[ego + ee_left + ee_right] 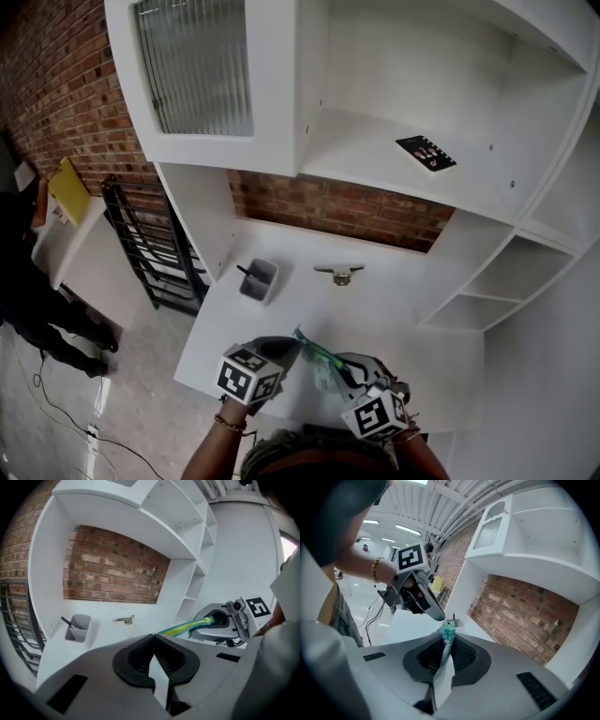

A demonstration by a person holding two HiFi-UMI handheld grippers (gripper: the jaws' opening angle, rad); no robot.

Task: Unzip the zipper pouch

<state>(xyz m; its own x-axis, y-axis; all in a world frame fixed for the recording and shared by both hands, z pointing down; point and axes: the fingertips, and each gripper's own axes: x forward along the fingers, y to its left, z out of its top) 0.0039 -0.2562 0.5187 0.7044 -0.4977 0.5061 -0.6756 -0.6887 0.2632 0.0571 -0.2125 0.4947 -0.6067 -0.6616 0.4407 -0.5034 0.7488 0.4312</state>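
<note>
A clear zipper pouch (324, 362) with a green and yellow zipper band hangs above the white counter (394, 309), stretched between both grippers. My left gripper (291, 350) is shut on one corner; in the left gripper view a clear flap sits pinched in the left gripper (153, 637), and the zipper band (187, 626) runs off to the right gripper (216, 618). My right gripper (349, 375) is shut on the other end. In the right gripper view a teal zipper end (448, 631) sticks out past the tips of the right gripper (449, 640), with the left gripper (440, 616) just beyond.
A grey cup (259, 279) holding a black pen stands on the counter, with a small metal piece (339, 274) to its right. A black card (426, 153) lies on the shelf above. A black rack (155, 248) and a person in dark clothes (28, 291) are to the left.
</note>
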